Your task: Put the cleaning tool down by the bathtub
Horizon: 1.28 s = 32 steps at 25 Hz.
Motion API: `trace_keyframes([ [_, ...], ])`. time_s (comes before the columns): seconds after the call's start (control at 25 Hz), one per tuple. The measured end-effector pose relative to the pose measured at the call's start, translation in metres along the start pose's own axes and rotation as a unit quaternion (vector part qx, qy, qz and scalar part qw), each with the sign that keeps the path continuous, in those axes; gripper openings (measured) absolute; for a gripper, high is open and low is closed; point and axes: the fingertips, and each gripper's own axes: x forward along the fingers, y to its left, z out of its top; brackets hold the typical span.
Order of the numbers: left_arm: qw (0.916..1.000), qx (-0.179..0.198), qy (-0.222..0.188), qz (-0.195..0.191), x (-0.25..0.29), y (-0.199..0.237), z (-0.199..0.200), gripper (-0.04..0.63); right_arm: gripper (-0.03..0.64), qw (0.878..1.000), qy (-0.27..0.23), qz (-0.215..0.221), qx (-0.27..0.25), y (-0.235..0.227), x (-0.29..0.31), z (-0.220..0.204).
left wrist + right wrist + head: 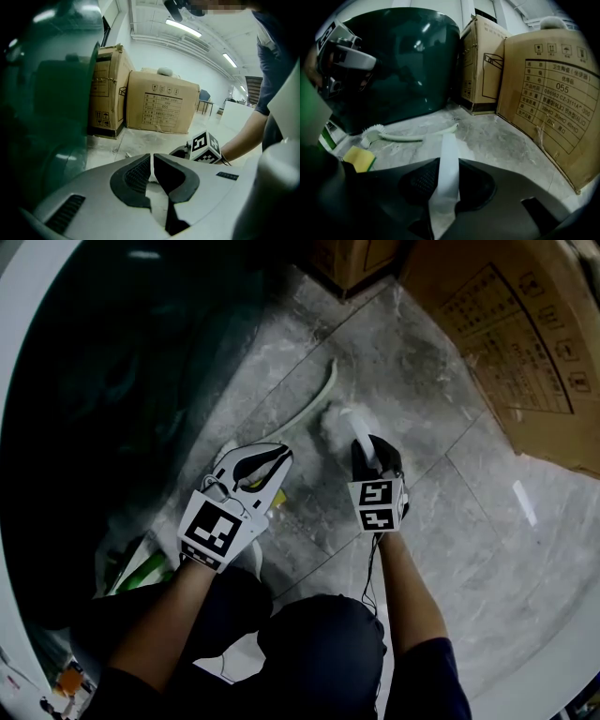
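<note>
right hand-held gripper point(449, 165): jaws clamped on the flat white handle of the cleaning tool point(449, 145); the handle stands up between the pads
cleaning tool position: held in the right hand-held gripper, low over the floor point(450, 521) and right of the bathtub point(94, 381); its far end is a pale blurred lump in the head view, and I can't tell if it touches the floor
left hand-held gripper point(153, 161): jaws closed with nothing between them; it sits just left of the right one, close to the tub wall
scrub brush point(375, 133): lies on the floor between the hand-held grippers and the tub; long curved pale handle runs far and to the right, bristle head at the near left
sponge point(358, 158): yellow, on the floor just near of the brush head
bathtub: dark green and glossy, fills the left side
cardboard boxes point(553, 93): two, standing on the floor at far right; the big one has printed labels, the smaller one is beside the tub's far end
floor: grey marbled tile, dusty white smears around the brush
</note>
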Motion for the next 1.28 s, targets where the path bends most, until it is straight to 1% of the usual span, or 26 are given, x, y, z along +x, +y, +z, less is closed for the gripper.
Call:
trace_keyframes([
  [0.36,0.9999,0.0,0.009,-0.004,0.009,-0.004,-0.009,0.044,0.095,1.0,-0.009,-0.002,-0.014,0.002,0.0,-0.006],
  [0.72,0.9999,0.005,0.007,-0.007,0.007,-0.009,-0.006,0.044,0.104,1.0,-0.008,-0.003,0.006,0.001,-0.003,-0.003],
  [0.84,1.0,0.006,0.005,-0.005,0.006,-0.008,-0.006,0.044,0.118,1.0,-0.014,-0.001,0.007,0.002,-0.004,0.001],
  [1.04,0.9999,0.011,0.003,-0.005,0.003,-0.007,-0.004,0.044,0.163,1.0,-0.02,0.008,0.016,0.005,-0.01,0.008],
  [1.16,0.9999,0.013,-0.001,-0.006,0.001,-0.006,0.007,0.044,0.183,0.999,-0.021,0.012,0.021,0.006,-0.021,0.015],
  [1.28,0.9997,0.022,-0.002,-0.012,-0.002,-0.003,0.021,0.044,0.186,0.999,-0.023,0.008,0.026,0.003,-0.037,0.027],
])
